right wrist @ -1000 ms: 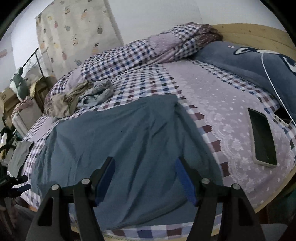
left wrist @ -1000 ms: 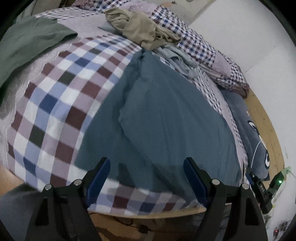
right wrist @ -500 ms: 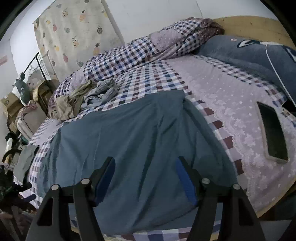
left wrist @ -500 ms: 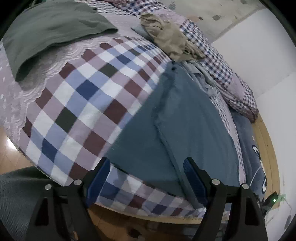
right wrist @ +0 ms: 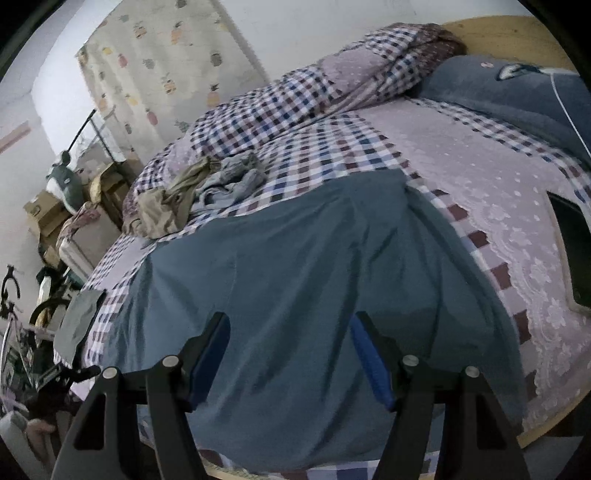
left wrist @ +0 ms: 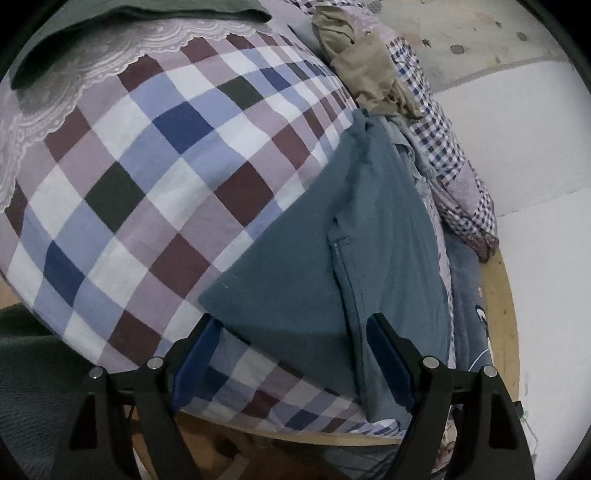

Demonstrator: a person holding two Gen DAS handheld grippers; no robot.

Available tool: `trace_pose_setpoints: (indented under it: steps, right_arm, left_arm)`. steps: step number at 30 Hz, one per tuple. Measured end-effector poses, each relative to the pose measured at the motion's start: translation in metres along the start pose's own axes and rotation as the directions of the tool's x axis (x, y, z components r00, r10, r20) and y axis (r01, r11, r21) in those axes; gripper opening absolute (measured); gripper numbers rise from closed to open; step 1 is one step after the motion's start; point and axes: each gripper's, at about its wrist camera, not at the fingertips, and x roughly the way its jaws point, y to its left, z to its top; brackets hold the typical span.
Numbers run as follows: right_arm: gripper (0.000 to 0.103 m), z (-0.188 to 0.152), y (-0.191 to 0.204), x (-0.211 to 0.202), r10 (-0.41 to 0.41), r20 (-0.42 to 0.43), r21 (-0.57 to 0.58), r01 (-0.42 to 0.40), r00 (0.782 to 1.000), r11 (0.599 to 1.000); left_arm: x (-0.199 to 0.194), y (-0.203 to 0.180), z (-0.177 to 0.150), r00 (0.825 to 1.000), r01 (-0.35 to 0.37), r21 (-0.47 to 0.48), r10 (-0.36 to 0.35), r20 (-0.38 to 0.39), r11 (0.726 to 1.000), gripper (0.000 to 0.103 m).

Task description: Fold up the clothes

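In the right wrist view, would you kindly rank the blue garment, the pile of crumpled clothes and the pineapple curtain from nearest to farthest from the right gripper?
1. Blue garment: spread directly below the open right gripper.
2. Pile of crumpled clothes: mid-bed, to the left.
3. Pineapple curtain: on the far wall, upper left.

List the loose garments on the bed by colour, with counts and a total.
Blue-grey, spread flat: 1
Khaki, crumpled: 1
Pale blue, crumpled: 1
Dark green, at the bed's far corner: 1
Total: 4
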Motion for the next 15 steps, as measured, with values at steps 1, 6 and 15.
trace_pose_setpoints:
  steps: [1,6,15]
  right_arm:
    - [0.072,-0.001,0.004,0.0,0.006,0.0,-0.019,-0.006,1.0,1.0]
    - [0.072,-0.007,0.028,0.0,0.034,-0.002,-0.125,-0.034,0.999,0.992]
    - [0.072,-0.029,0.081,0.003,0.057,-0.002,-0.369,-0.053,0.998,0.928]
  left_arm:
    - [0.001,0.0,0.0,1.0,-0.002,0.0,0.002,0.001,1.0,0.085]
    - [0.004,-0.004,0.0,0.999,-0.031,0.018,0.031,0.015,0.999,0.085]
    - [-0.011,-0.002,0.006,0.986,0.155,-0.023,-0.153,0.068,0.988,0.085]
